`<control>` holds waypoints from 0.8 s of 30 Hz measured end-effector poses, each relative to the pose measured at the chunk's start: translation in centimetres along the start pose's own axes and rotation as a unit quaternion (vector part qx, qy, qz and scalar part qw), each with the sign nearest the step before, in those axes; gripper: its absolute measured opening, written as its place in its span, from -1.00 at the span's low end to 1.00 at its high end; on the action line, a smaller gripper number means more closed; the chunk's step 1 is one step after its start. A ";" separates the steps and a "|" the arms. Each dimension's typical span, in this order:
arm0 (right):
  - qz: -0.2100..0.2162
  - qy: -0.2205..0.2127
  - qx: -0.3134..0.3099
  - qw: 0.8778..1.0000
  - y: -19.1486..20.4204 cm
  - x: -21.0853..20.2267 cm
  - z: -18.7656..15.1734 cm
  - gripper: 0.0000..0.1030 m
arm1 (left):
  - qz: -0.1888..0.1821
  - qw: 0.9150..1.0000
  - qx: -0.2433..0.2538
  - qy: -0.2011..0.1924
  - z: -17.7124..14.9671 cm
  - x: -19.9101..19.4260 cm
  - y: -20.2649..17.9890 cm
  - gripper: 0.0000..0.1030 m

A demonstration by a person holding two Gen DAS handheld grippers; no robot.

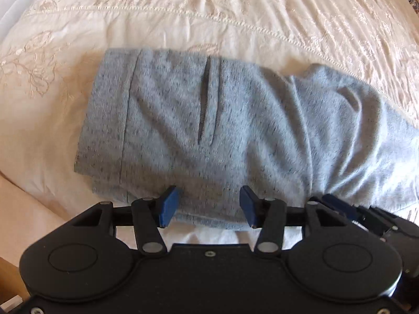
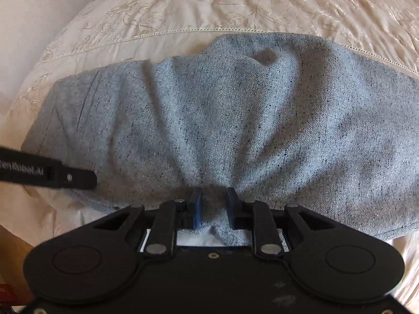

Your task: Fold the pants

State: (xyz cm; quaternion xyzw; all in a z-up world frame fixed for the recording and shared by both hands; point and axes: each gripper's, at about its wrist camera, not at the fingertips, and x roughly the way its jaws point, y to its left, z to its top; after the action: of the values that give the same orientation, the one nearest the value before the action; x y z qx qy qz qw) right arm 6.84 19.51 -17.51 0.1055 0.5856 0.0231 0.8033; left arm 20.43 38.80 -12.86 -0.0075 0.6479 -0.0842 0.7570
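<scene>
Grey flecked pants (image 1: 209, 120) lie folded across a cream bed cover, waistband end to the left with a pocket slit (image 1: 207, 99) showing. My left gripper (image 1: 208, 206) points down over the near edge of the pants, its blue pads wide apart and the cloth lying flat beneath them. In the right wrist view the pants (image 2: 222, 120) fill the middle. My right gripper (image 2: 214, 206) has a bunch of the near edge between its blue pads, and creases fan out from that spot. Part of the left gripper's body (image 2: 47, 175) reaches in from the left.
The embroidered cream bed cover (image 1: 235, 7) spreads beyond the pants on the far side and to the left (image 2: 110, 26). A wooden edge (image 1: 10, 261) shows at the lower left. The right gripper's body (image 1: 371, 217) sits close beside my left one.
</scene>
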 end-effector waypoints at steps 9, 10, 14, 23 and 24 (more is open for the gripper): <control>0.032 0.042 0.032 0.998 -1.9 0.2 1.6 -0.58 | 0.024 0.999 0.002 0.038 5.9 2.8 -2.6 0.13; 0.036 0.045 0.031 0.998 -2.2 0.2 1.6 -0.58 | 0.030 0.999 0.002 0.044 5.7 3.3 -2.8 0.14; 0.064 0.069 0.042 0.995 -3.7 0.0 2.8 -0.58 | 0.070 0.995 0.040 0.051 3.6 5.0 -4.1 0.21; 0.091 0.039 0.009 0.995 -7.3 -4.1 7.0 -0.52 | 0.108 0.993 0.036 0.038 0.3 5.5 -6.1 0.31; 0.091 0.030 0.006 0.995 -7.7 -4.5 7.8 -0.52 | 0.107 0.993 0.031 0.038 0.3 5.5 -6.1 0.31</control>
State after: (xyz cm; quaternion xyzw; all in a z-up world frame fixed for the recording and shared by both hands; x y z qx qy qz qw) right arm 12.12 10.19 -12.59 0.1622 0.5977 0.0959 0.7792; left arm 20.79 32.03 -17.44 0.0885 0.6707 -0.0225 0.7361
